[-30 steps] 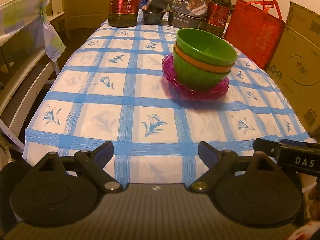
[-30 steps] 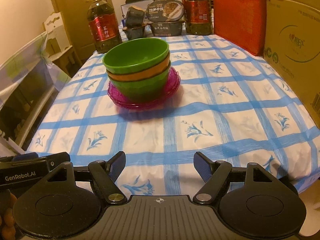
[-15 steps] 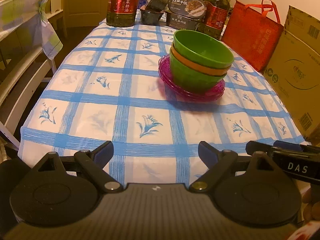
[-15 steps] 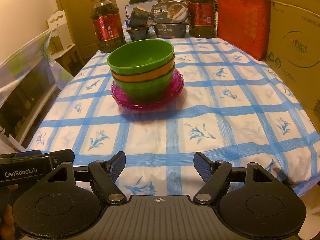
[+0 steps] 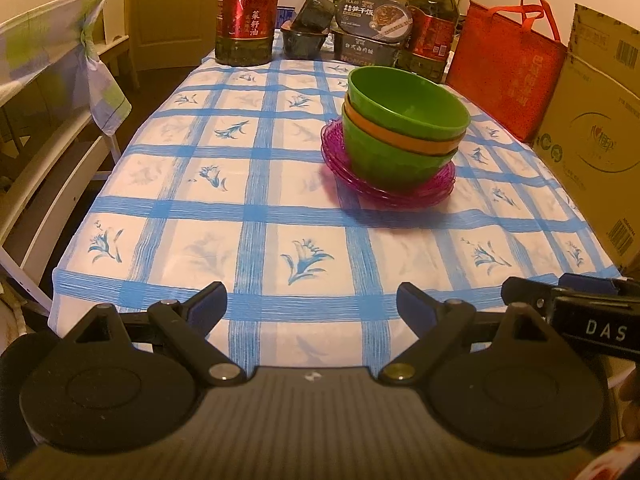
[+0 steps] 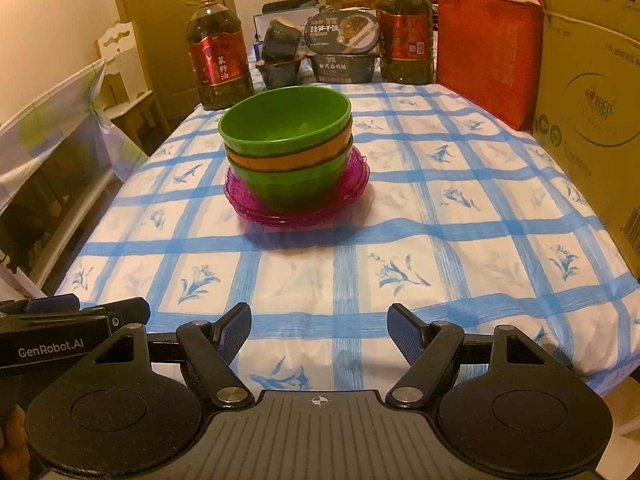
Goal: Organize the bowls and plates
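From the left wrist camera, the left gripper (image 5: 312, 304) hangs over the near edge of the table, its blue-padded fingers (image 5: 208, 306) spread wide with nothing between them. Well ahead and to the right, on the blue-checked tablecloth (image 5: 256, 184), sits a stack of bowls (image 5: 400, 140): a green one nested in an orange one nested in another green one. The stack rests on a pile of translucent magenta plates (image 5: 436, 190). At the far end stand two oil bottles (image 5: 246, 16) with boxed instant meals (image 5: 370, 24) between them. A red tote bag (image 5: 508, 68) and a cardboard box (image 5: 592, 128) line the right side.

From the right wrist camera, the right gripper (image 6: 318, 330) is likewise held at the near table edge, fingers (image 6: 404, 334) apart and holding nothing. The bowl stack (image 6: 288, 156) on its plates (image 6: 256, 210) lies ahead and slightly left, well apart from the fingertips. The other gripper's body, marked GenRobot.AI, shows at the lower left.
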Demonstrator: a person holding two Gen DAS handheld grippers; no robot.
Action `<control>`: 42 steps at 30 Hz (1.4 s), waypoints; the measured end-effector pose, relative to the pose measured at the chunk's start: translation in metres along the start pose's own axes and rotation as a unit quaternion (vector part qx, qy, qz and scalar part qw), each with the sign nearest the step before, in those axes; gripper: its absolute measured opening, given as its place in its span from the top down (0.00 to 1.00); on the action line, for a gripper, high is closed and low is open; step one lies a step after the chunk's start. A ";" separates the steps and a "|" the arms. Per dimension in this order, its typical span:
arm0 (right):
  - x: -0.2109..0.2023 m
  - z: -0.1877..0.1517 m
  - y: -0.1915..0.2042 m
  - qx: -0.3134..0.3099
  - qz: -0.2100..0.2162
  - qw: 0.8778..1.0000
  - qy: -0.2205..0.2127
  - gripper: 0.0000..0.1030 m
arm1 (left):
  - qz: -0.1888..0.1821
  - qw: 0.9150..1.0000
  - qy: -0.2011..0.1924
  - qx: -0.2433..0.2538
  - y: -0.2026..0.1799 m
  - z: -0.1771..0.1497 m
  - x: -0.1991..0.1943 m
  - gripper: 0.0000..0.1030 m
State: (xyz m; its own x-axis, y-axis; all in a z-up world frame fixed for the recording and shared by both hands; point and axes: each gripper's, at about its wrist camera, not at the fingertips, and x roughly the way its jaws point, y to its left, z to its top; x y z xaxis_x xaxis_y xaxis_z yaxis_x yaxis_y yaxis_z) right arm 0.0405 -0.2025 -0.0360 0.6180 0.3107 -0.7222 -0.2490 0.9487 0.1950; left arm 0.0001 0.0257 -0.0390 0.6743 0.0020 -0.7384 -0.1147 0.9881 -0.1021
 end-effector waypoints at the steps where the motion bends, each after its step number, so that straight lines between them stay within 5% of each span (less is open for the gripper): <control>1: 0.000 0.000 0.000 -0.001 0.000 1.000 0.000 0.27 | -0.001 1.000 0.000 0.000 0.000 0.000 0.000 0.12; 42: 0.000 -0.004 0.000 -0.002 -0.001 1.000 0.000 0.27 | -0.010 1.000 0.003 -0.007 0.001 -0.004 0.001 0.12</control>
State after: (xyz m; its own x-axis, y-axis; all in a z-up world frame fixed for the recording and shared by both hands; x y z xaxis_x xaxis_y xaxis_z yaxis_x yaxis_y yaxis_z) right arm 0.0375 -0.2031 -0.0386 0.6180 0.3094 -0.7227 -0.2519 0.9488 0.1908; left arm -0.0024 0.0258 -0.0430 0.6725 -0.0187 -0.7399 -0.1114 0.9857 -0.1261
